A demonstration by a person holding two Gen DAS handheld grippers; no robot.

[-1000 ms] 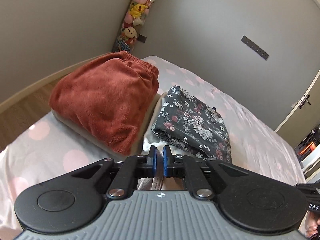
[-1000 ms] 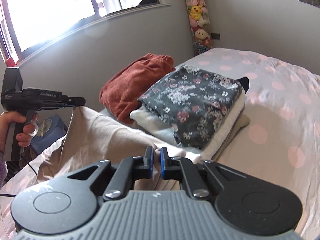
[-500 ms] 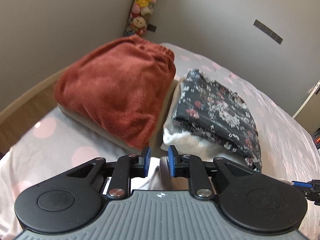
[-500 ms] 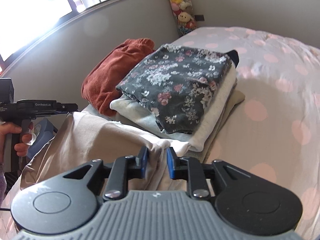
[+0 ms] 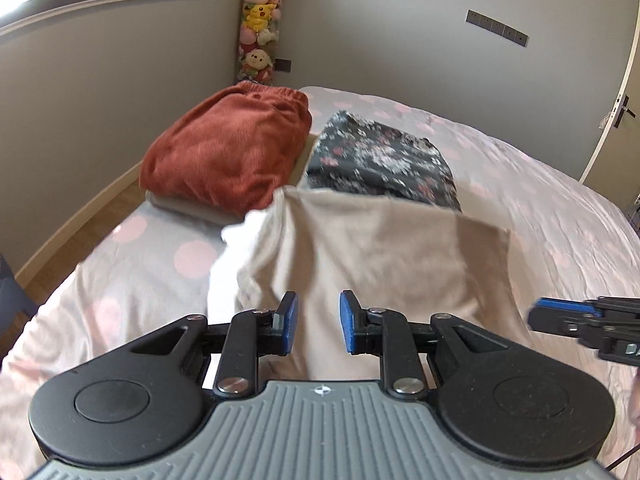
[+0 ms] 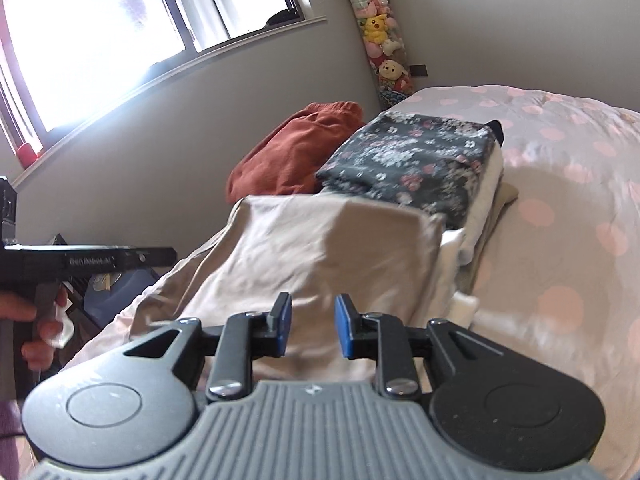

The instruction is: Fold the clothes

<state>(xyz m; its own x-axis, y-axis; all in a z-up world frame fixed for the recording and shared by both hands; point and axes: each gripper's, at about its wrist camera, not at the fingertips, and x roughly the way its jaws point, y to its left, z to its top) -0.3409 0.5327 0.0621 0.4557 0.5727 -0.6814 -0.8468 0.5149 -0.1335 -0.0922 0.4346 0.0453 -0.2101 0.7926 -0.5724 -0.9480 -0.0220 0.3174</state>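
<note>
With a fold of the beige garment (image 5: 372, 248) laid on the bed (image 5: 560, 216), both grippers (image 5: 319, 322) (image 6: 308, 326) hang part-open, empty, needing fresh edges next.

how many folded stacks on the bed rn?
2: the rust fleece stack near the window wall, and the floral-topped stack beside it. The beige garment in front partly hides both.

Trousers (image 5: 372, 248) on bed (image 5: 560, 216), before 2 piles: floral garment (image 5: 384, 160) right, fleece (image 5: 228, 152) left.
</note>
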